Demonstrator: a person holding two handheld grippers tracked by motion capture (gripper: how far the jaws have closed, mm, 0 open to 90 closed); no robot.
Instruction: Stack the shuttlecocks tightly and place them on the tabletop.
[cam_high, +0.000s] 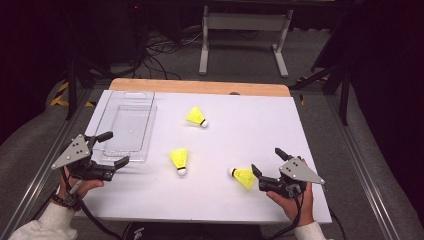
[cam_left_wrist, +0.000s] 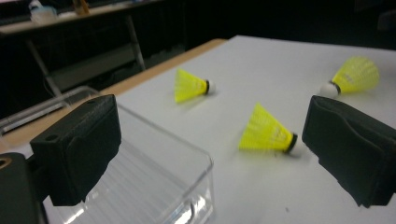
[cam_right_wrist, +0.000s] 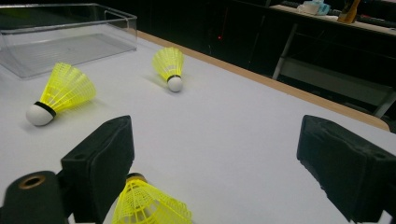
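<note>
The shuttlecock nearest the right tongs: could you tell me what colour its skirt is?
Bright yellow skirt on that shuttlecock, with a white cork tip; the high view shows it best.

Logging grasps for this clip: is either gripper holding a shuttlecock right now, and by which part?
Nothing is held. The left gripper is open beside the clear tray; the right gripper is open, with the nearest shuttlecock lying loose by one jaw.

A dim lab or test room, set up for recording.
A white-topped table (cam_high: 250, 125) stands on grey carpet, tangled cables (cam_high: 155, 47) on the floor at eleven o'clock, a metal bench frame (cam_high: 245, 30) at twelve (cluttered with bottles on top).
</note>
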